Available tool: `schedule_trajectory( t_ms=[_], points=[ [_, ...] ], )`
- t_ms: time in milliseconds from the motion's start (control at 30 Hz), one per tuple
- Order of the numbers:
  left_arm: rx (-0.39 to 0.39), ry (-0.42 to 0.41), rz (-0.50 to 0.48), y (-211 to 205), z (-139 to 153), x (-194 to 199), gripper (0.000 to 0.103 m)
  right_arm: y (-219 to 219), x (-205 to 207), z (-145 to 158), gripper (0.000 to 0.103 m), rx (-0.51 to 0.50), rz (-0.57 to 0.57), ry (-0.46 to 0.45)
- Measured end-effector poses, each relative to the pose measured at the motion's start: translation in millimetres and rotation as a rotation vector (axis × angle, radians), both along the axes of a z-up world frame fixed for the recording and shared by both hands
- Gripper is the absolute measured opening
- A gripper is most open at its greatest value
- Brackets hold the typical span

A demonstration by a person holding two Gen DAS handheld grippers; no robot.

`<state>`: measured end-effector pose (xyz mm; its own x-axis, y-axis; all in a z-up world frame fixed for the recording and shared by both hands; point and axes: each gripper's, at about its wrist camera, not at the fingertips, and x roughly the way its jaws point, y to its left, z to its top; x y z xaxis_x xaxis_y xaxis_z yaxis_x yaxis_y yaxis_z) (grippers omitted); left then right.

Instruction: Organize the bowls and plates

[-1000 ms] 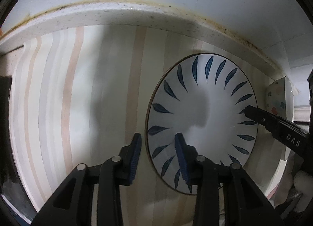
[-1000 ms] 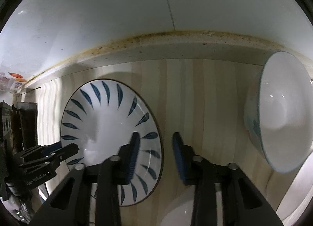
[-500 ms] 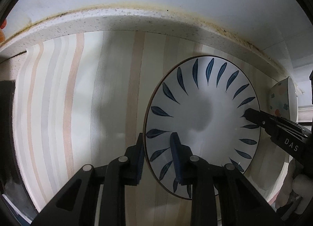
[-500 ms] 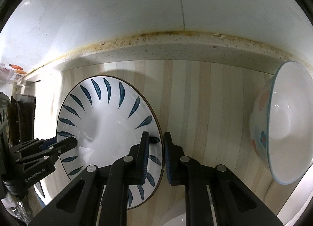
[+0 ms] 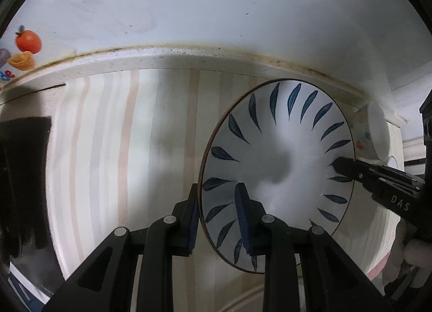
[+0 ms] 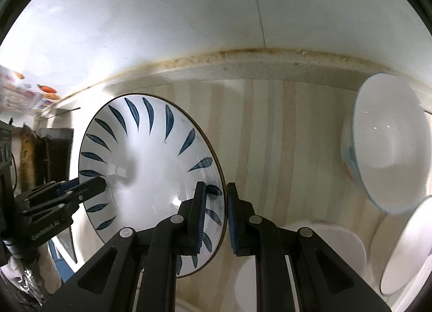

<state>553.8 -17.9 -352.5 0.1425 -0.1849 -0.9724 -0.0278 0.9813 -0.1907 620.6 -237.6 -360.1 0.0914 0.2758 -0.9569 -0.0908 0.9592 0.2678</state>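
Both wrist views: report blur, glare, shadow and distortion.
Left wrist view: sharp; soft grey shadow across the plate; fisheye bends the counter edge. Right wrist view: the bowl is motion-smeared; small glare spots on the plate; corners vignetted black.

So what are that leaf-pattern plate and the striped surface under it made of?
The plate looks like glazed ceramic: glossy white with painted blue leaves, a thin dark rim and bright light glints. The surface looks like a matte mat or liner printed with pale beige and cream stripes; it could be vinyl or laminate, the views don't settle it.
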Motion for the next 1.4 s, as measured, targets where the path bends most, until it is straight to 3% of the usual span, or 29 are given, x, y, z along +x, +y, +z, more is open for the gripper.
schedule_trajectory(
  t_ms=[367, 533, 967, 1400],
  points=[
    [-0.002, -0.046, -0.040, 1, 57, -70, 0.023, -4, -65, 63, 0.017, 0.049, 0.016, -0.029],
    [-0.015, -0.038, -0.045, 6, 61, -117, 0.023, -7, -115, 73, 0.017, 0.076, 0.019, -0.002],
    [-0.005, 0.086, -0.108, -12, 16, -183, 0.023, -19, -238, 23, 0.017, 0.084, -0.005, 0.172],
    [0.056, 0.129, -0.166, -45, -19, -193, 0.023, -57, -274, -19, 0.017, 0.075, -0.074, 0.207]
  ],
)
